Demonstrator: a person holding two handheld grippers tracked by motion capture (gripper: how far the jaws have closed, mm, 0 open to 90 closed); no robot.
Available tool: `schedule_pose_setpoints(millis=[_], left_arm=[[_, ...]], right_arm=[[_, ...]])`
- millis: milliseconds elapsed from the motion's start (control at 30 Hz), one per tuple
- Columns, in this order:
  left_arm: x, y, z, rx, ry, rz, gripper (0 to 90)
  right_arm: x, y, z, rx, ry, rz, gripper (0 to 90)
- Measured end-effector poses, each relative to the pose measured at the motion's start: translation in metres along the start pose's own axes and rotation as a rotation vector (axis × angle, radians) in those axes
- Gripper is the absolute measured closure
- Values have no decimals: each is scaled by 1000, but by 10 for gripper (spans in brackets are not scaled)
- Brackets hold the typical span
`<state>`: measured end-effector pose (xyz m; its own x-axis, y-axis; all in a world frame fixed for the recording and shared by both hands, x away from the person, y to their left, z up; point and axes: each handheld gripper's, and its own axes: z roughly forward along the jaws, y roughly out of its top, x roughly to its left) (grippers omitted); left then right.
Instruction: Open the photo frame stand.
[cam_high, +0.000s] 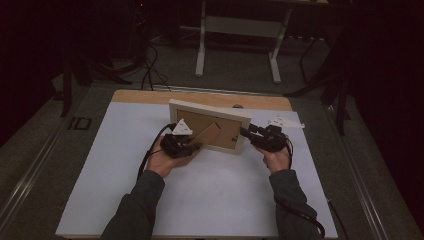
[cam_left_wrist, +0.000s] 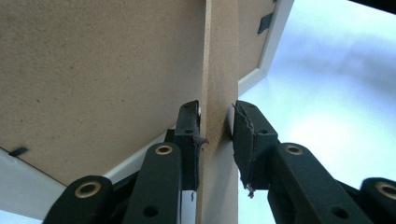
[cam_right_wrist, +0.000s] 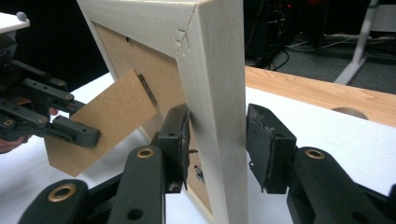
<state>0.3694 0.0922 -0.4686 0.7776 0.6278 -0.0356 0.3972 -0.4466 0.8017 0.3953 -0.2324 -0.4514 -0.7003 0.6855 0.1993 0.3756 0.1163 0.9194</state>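
A white picture frame (cam_high: 210, 107) stood upright on the white sheet (cam_high: 210, 190) that covered the table (cam_high: 150, 96), its brown back (cam_high: 200, 125) turned toward the person and its cardboard stand (cam_high: 207, 135) swung out from that back at a slant. The left gripper (cam_high: 192, 146), held in the left hand (cam_high: 162, 160), reached in from the left at the stand's lower end. In the left gripper view the stand (cam_left_wrist: 219, 93) ran straight up between the two jaws: the left pad (cam_left_wrist: 189, 135) lay against its face, while a thin gap showed between its other face and the right pad (cam_left_wrist: 245, 135), so the jaws sat narrow around the stand without clearly clamping it. The right gripper (cam_high: 246, 132), in the right hand (cam_high: 277, 157), met the frame at its right edge. In the right gripper view the frame's side bar (cam_right_wrist: 215, 116) stood between the jaws; the left pad (cam_right_wrist: 177, 144) touched the frame's rear face, the right pad (cam_right_wrist: 261, 144) stood just clear of the front, so this gripper bracketed the frame rather than squeezing it. The same view showed the left gripper (cam_right_wrist: 77, 130) farther off, at the stand (cam_right_wrist: 102, 121).
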Motion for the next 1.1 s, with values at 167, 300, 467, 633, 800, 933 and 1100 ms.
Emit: schedule_pose_setpoints(millis=[167,300,467,633,800,933,1100], left_arm=[[-4,-3,-2,-4,-11,-2,746],[-8,-6,-4,-9,-17,1,756],[-14,-9,-6,-6,-10,27,762],[-10,-9,-3,9,18,26,760],[-7,-9,-1,8,31,9,753],[-3,-8,0,17,53,5,741],[-3,-8,1,28,73,5,740]], right_arm=[[1,-1,-2,0,17,-8,596],[3,-2,-4,5,28,-15,593],[7,-5,-7,7,39,-31,587],[9,-7,-8,2,41,-37,586],[10,-7,-8,0,36,-38,586],[14,-6,-7,8,28,-62,590],[18,-3,-2,22,17,-95,589]])
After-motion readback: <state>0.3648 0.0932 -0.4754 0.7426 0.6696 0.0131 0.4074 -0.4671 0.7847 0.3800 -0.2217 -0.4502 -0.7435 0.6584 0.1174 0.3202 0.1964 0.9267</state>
